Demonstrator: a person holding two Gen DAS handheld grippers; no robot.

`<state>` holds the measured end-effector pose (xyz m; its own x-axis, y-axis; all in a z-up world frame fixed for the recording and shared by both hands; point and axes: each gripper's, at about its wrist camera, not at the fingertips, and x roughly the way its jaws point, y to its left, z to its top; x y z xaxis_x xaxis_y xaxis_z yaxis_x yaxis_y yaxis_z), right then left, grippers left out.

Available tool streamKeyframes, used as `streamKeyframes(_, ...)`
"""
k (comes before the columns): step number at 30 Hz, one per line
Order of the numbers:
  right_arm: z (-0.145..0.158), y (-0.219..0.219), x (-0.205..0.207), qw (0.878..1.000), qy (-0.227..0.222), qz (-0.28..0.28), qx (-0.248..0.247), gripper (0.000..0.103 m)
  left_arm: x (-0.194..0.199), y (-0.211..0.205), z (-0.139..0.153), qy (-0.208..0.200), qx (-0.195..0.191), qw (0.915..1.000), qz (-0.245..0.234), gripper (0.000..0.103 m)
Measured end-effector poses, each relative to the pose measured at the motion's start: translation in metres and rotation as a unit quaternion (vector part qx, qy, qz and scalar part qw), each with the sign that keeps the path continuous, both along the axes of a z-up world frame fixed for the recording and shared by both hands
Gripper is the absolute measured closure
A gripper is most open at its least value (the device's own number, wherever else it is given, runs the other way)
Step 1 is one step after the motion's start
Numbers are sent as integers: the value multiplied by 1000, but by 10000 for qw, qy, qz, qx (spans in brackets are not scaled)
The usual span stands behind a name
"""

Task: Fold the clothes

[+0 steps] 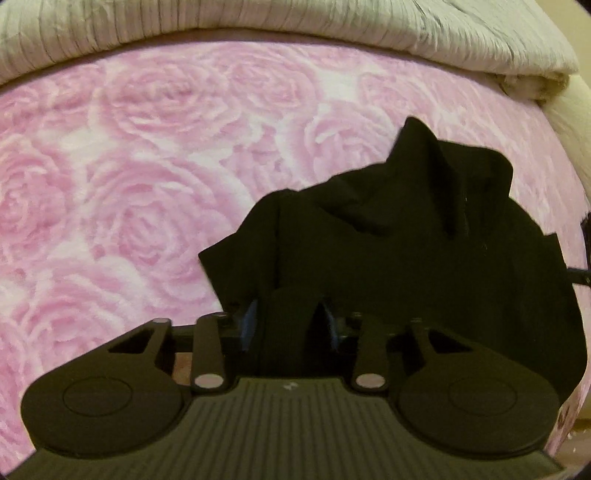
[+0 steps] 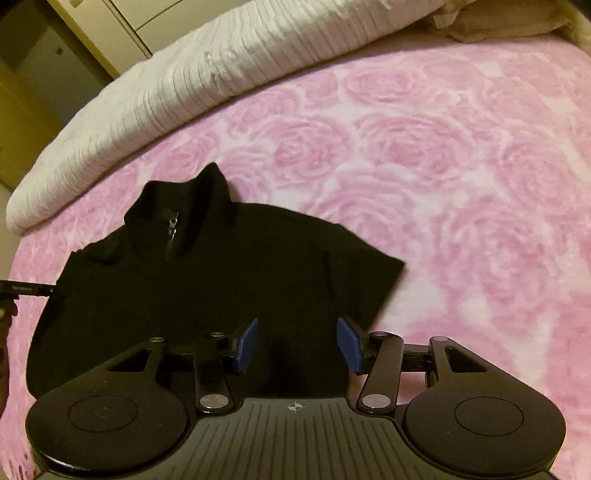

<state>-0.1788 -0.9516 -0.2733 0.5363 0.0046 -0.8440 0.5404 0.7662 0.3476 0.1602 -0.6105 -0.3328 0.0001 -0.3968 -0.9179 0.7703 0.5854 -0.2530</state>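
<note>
A black zip-neck top (image 2: 207, 280) lies partly folded on the pink rose blanket (image 2: 443, 184), its collar (image 2: 210, 184) pointing towards the far side. My right gripper (image 2: 297, 345) hangs over the near edge of the top, its blue pads (image 2: 247, 345) wide apart and clear of the cloth. In the left wrist view the same top (image 1: 424, 240) lies rumpled at centre right. My left gripper (image 1: 291, 325) stands over its near edge with a ridge of black cloth between the pads (image 1: 251, 325). A dark gap shows beside the right pad, so the pads are not pressing on it.
A white ribbed quilt (image 2: 184, 74) is bunched along the far side of the bed (image 1: 258, 29). A beige pillow (image 2: 498, 22) lies at the far right corner. Cupboard doors (image 2: 74, 37) stand beyond the bed. The other gripper's black edge (image 2: 26, 288) shows at the left.
</note>
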Motion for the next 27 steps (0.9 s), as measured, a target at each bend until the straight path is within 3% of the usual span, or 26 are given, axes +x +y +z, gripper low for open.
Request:
streamKeyframes(4, -26, -4, 8, 9995, 90, -303, 43, 53, -1, 7, 4, -37, -180, 9998, -125, 91)
streamKeyframes(6, -30, -6, 8, 9988, 207, -449, -3, 89, -3, 13, 11, -111, -288, 9994, -156, 95)
streamKeyframes(11, 4, 0, 2, 9991, 206, -187, -307, 93, -15, 30, 50, -234, -796, 9964, -181, 97)
streamKeyframes(18, 89, 6, 2, 9941, -691, -82, -829, 93, -5, 36, 104, -402, -1415, 9891, 12, 97)
streamKeyframes(21, 101, 0, 9, 9908, -939, -166, -957, 93, 10, 26, 105, -505, -1508, 9873, 57, 97)
streamKeyframes(27, 82, -22, 30, 9894, -1005, -255, -1017, 93, 38, -2, 89, -646, -1431, 9876, 86, 97)
